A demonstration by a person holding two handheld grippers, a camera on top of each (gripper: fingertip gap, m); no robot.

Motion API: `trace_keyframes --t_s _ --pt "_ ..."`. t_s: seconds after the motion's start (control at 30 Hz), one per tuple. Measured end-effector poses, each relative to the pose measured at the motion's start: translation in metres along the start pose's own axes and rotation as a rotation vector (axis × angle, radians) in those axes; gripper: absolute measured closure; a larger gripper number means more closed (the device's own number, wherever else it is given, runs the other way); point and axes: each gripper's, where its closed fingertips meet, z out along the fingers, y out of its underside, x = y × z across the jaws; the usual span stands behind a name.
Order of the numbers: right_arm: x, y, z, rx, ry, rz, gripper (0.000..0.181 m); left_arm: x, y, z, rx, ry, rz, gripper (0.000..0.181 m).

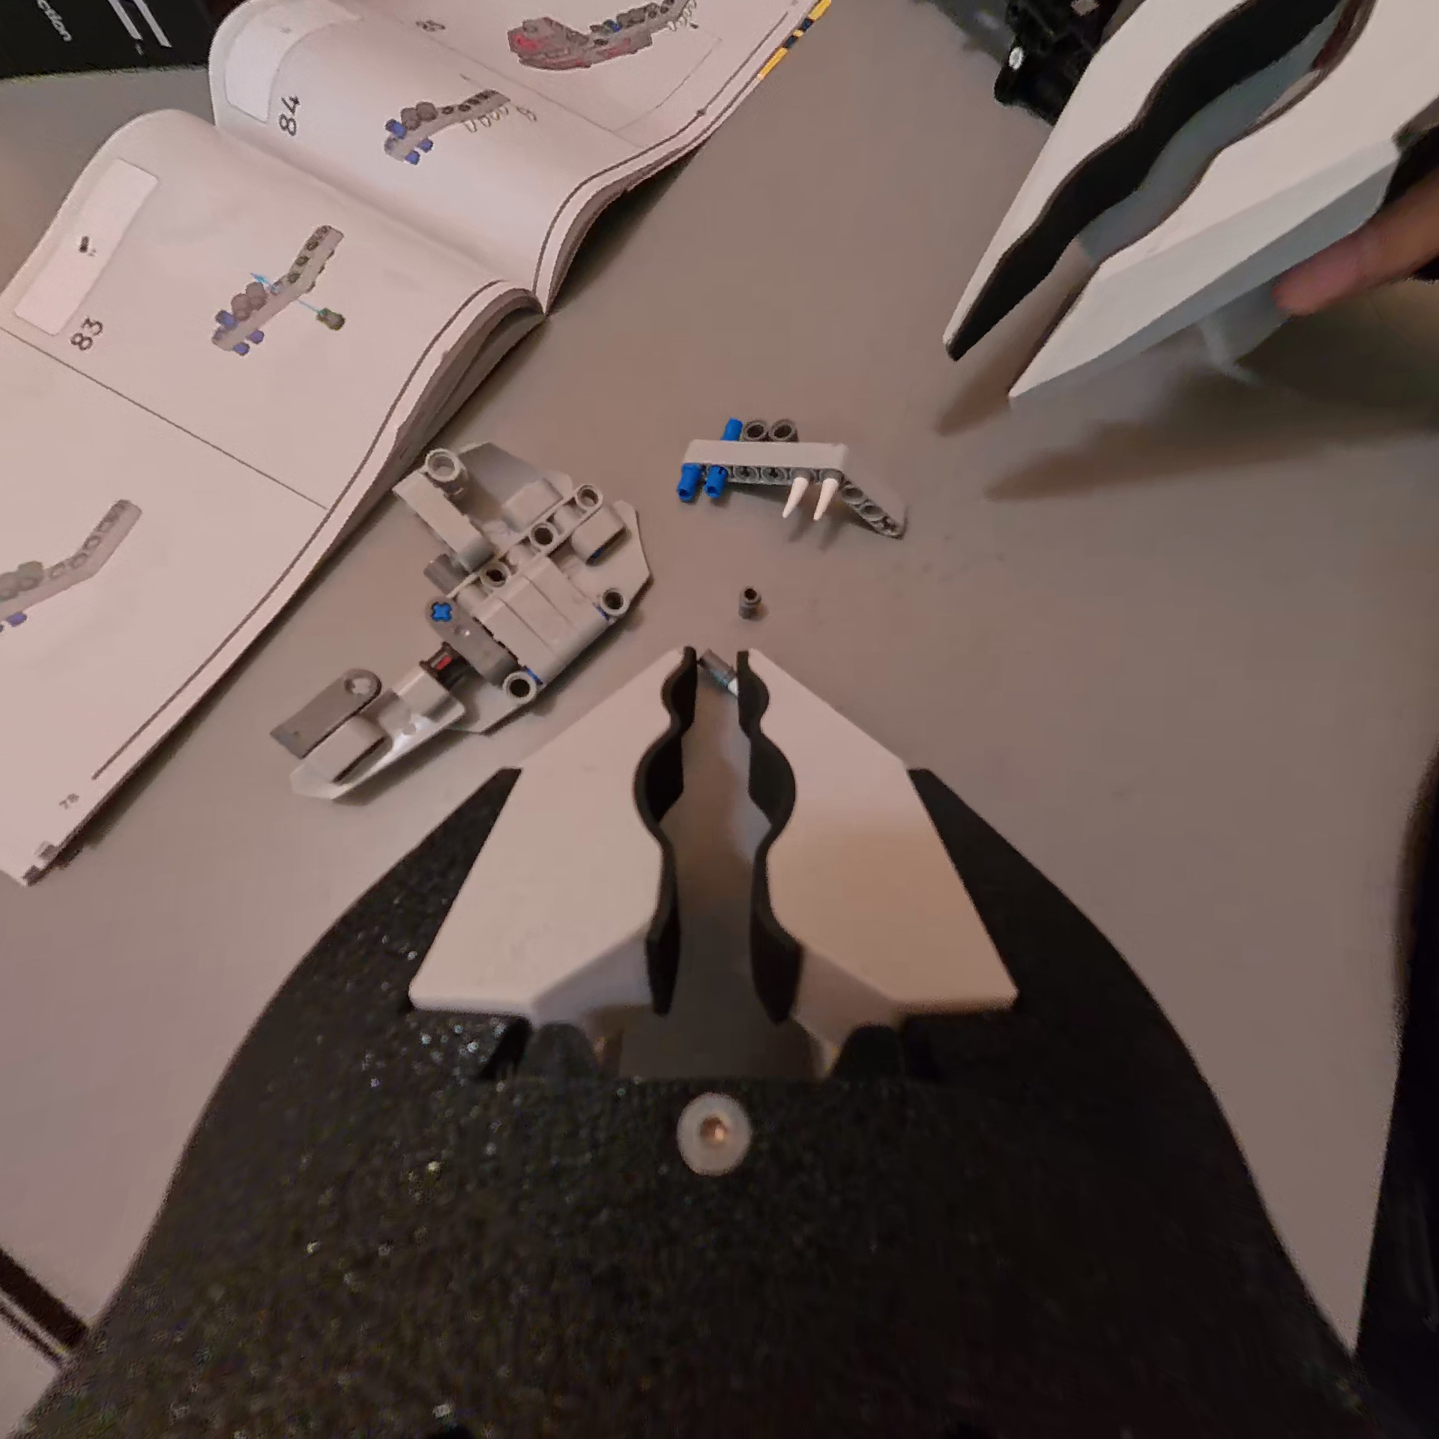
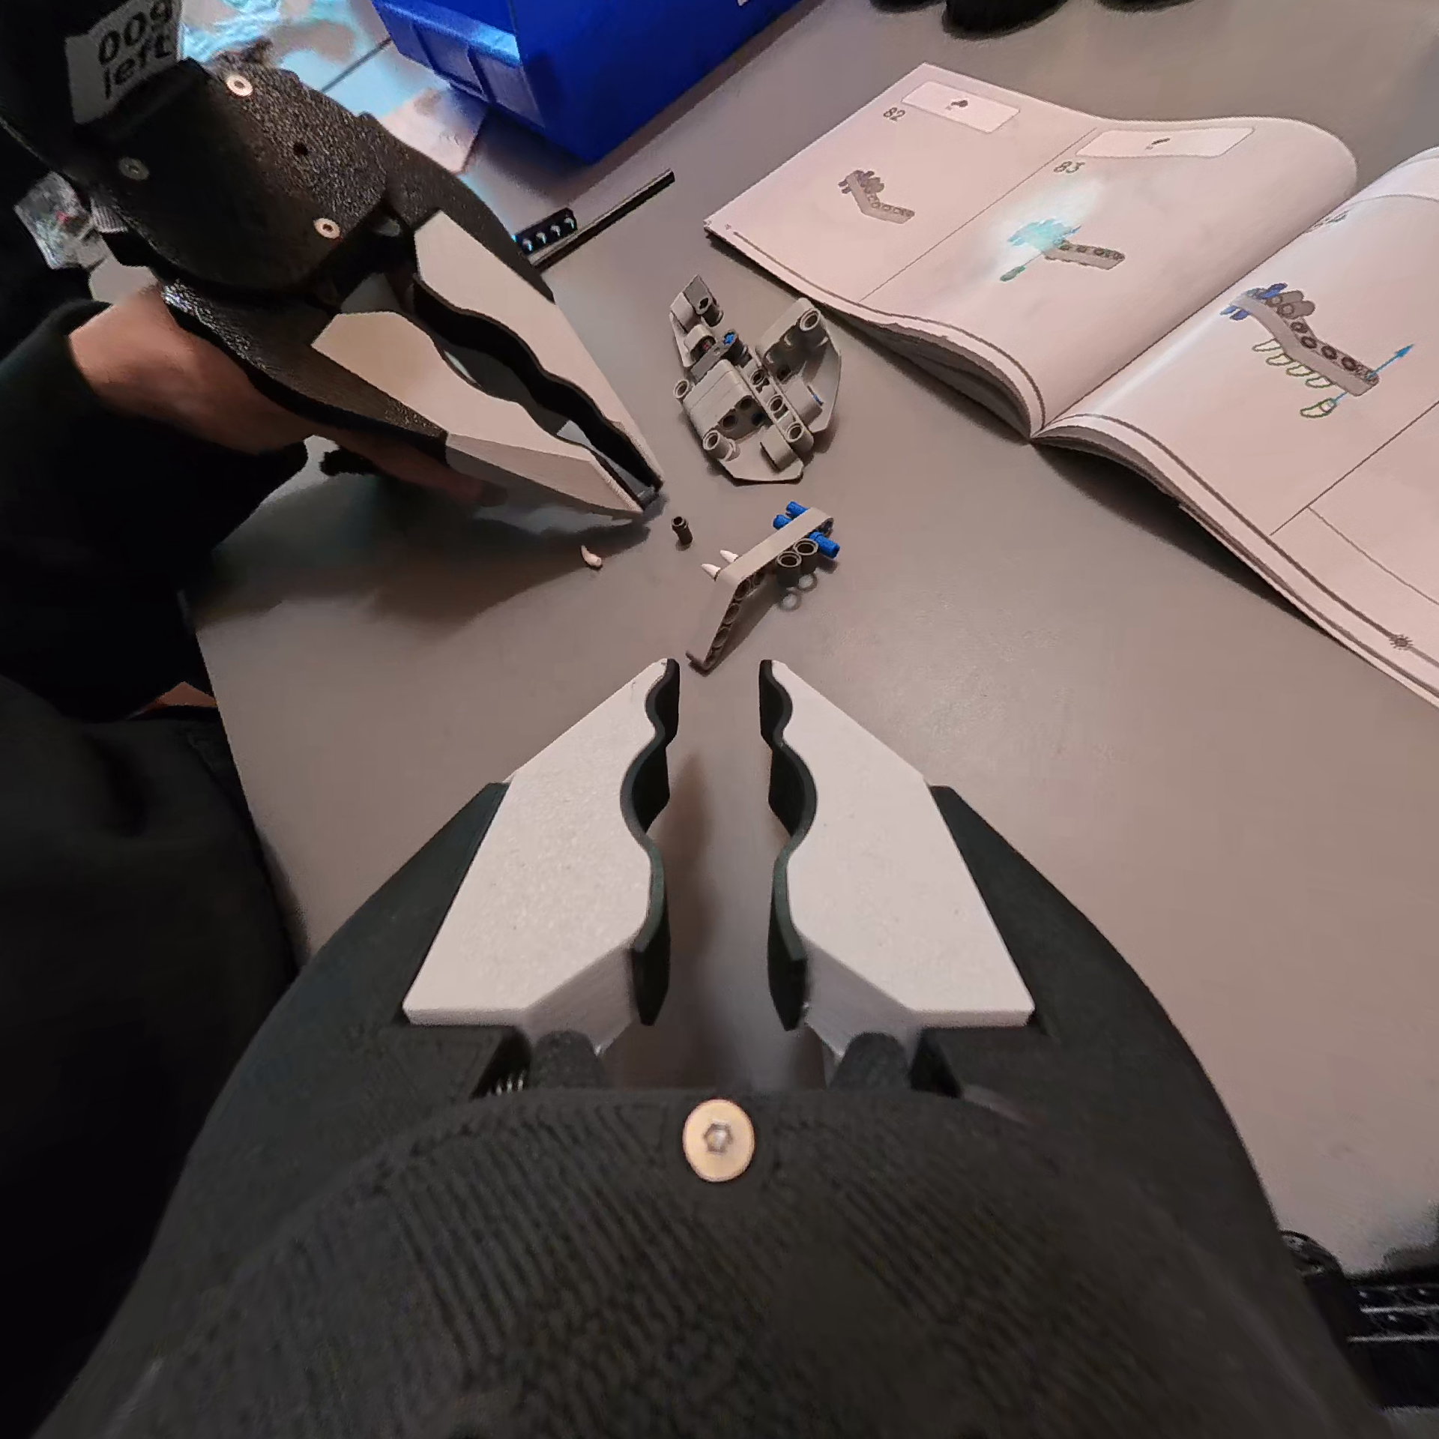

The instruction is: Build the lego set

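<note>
A blue bin point(image 2: 545, 62) stands at the far edge of the grey table point(image 2: 1012, 779).

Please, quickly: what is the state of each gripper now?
Left gripper: closed on a small grey pin.
Right gripper: open, holding nothing.

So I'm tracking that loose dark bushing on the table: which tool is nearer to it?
Left. The left tool has its tips just beside the dark bushing; the right tool sits farther back, beyond the bent gray beam.

Black speckled tongs point(image 1: 712, 662), grey wavy fingers point(image 2: 576, 856), black sleeve point(image 2: 117, 467)
</note>
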Motion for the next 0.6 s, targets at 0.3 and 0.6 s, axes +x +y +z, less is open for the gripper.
trace_keyframes --t_s 0.3,0.6 --pt "0.0 0.002 -0.002 0.022 -0.036 0.022 0.163 0.002 -0.009 0.001 0.034 -0.004 0.099 0.175" --pt "-0.012 -0.01 0.001 0.091 -0.103 0.058 0.159 0.017 -0.026 -0.006 0.192 -0.056 0.455 0.174"
